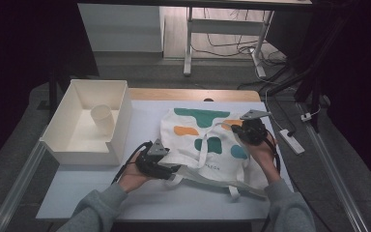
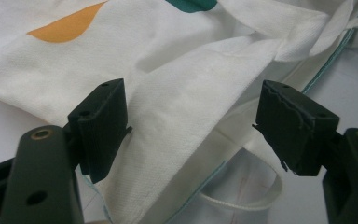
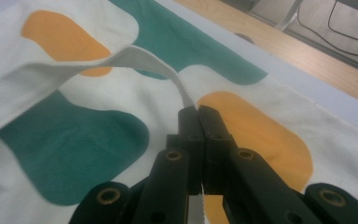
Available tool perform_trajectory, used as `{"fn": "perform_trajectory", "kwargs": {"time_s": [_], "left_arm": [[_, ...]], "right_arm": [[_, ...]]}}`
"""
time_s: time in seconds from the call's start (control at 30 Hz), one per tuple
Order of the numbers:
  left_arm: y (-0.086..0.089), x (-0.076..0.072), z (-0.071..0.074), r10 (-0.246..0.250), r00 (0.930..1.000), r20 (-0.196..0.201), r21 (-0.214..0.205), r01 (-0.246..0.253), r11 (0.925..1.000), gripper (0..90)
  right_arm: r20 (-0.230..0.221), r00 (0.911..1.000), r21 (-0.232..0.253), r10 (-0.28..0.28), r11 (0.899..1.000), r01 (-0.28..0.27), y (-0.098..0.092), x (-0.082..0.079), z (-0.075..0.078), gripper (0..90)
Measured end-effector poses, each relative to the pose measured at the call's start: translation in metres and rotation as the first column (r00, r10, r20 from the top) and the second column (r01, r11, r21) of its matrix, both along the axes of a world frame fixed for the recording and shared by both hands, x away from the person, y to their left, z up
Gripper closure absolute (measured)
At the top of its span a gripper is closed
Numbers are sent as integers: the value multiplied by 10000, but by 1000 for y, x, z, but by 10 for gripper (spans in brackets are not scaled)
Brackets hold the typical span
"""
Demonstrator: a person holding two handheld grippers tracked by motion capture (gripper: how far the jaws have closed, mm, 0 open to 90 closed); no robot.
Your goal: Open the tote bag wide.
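Pinching the strap [image 3: 135, 58], right gripper [image 3: 198, 108] fingers shut — tote bag [image 1: 207, 140] near the table [image 1: 92, 191] edge.

Grey sleeves [image 1: 99, 205]; 2 black grippers topped with grey triangular plates [image 1: 254, 114].

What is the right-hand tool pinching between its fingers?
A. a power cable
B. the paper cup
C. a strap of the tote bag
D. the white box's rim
C: in the right gripper view, the right gripper is shut on the white strap of the tote bag.
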State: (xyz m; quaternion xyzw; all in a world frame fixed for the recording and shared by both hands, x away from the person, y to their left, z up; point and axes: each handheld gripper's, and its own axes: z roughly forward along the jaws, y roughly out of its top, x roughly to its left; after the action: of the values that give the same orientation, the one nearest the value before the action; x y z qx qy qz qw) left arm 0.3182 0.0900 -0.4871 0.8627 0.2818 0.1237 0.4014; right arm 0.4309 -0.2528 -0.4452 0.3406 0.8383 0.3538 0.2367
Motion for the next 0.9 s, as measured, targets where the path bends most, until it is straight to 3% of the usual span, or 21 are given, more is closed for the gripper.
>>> {"fn": "perform_trajectory", "kwargs": {"time_s": [0.3, 0.47, 0.6, 0.73, 0.9], "left_arm": [[0, 0, 0, -13, 10000, 5, 22, 13, 10000, 248], [0, -1, 0, -11, 10000, 26, 21, 11, 10000, 248], [0, -1, 0, -17, 10000, 42, 23, 17, 10000, 248], [1, -1, 1, 1, 10000, 45, 14, -1, 10000, 247], [1, -1, 1, 27, 10000, 50, 10, -27, 10000, 247]], "right_arm": [[-180, 9998, -246, 42, 9997, -46, 8, 15, -20, 887], [-679, 9974, -431, 235, 9987, -264, 10, 22, -34, 870], [-720, 9973, -329, 148, 9993, -172, 10, 23, -36, 708], [-248, 9996, -59, 133, 9999, -134, 13, 15, -24, 539], [212, 9984, 203, 531, 9984, -536, 16, 2, -9, 462]]}}
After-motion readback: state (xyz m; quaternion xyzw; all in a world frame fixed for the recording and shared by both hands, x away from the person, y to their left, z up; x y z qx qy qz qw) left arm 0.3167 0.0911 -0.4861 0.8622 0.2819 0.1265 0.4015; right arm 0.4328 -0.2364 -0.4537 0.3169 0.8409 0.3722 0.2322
